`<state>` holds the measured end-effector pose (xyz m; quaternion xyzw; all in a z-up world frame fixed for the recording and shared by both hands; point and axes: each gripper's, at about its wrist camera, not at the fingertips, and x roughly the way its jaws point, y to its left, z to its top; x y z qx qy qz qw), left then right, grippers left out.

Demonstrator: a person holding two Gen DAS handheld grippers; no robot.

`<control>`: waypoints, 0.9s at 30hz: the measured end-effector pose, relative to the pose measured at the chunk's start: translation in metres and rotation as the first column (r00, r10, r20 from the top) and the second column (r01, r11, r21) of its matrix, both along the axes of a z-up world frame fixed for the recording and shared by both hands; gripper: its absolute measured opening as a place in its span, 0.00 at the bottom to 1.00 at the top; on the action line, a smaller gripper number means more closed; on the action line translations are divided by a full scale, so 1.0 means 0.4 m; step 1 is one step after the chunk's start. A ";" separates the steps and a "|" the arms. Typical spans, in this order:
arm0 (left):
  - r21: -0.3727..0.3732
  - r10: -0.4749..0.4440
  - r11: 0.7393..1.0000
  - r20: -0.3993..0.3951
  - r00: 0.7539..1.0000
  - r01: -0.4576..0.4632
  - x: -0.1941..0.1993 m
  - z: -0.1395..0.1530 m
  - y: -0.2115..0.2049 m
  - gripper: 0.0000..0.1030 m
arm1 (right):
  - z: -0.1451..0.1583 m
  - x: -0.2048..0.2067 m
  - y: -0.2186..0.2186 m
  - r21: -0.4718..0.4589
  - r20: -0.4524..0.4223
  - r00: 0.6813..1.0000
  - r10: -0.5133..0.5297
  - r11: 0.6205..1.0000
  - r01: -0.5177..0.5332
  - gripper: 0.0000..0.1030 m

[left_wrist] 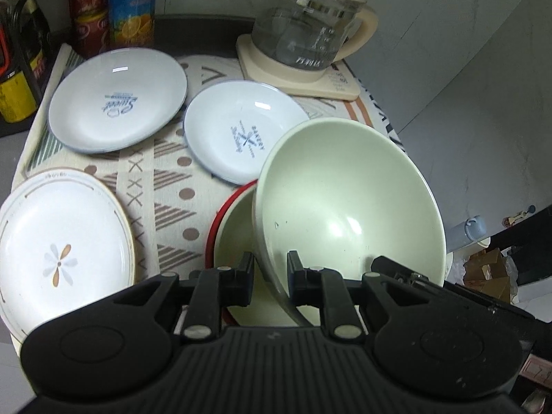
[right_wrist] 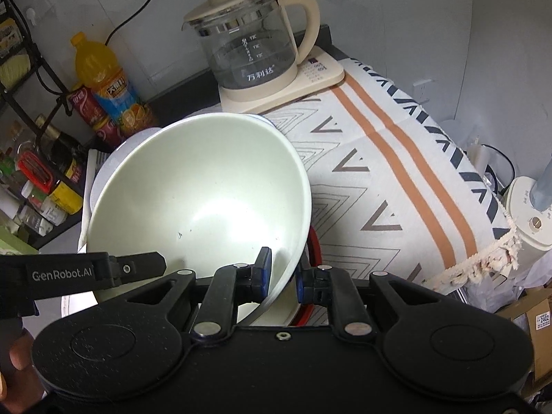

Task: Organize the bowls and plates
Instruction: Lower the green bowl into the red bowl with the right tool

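Table w/ patterned cloth [left_wrist: 165,172] fills most of what's ahead of both your grippers, seen steeply from above, so both hands are pitched well down.

Pale green bowl [left_wrist: 348,203] is the big item: tilted up on edge, mouth facing the cams, directly in front of both sets of fingers. It hangs over a second bowl w/ red rim [left_wrist: 234,241], which sits on the cloth just below and ahead of your L fingertips.

L gripper [left_wrist: 270,272]: jaws nearly closed, pinching the green bowl's rim near its lower left edge, one finger inside, one outside. R gripper [right_wrist: 281,272]: same, narrow gap, blue pads [right_wrist: 265,269] clamped on the rim at its lower right. In the R view the L unit's finger shows at the left, reaching into the bowl. Part of your hand is visible at the R view's bottom-left corner.

Beyond L gripper: flower plate [left_wrist: 62,241] to its left, "Sweet" plate [left_wrist: 117,100] far left ahead, "Bakery" plate [left_wrist: 241,134] straight ahead, partly behind the green bowl.

Glass kettle [right_wrist: 248,48] on its cream base at the far end. Juice bottle [right_wrist: 103,79] and red cans [left_wrist: 88,10] far left.
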<state>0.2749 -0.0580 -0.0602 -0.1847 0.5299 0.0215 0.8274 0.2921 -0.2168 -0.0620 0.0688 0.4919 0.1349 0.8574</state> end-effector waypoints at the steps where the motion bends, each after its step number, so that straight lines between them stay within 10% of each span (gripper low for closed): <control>1: -0.003 0.000 1.000 -0.009 1.000 0.000 -0.001 -0.007 0.002 0.16 | -0.004 -0.001 0.003 -0.005 -0.002 1.000 0.001 1.000 -0.001 0.15; 27: -0.017 0.048 0.999 -0.044 0.998 -0.048 0.006 -0.020 0.034 0.22 | -0.020 0.008 0.023 0.005 -0.056 0.998 0.025 1.000 -0.025 0.29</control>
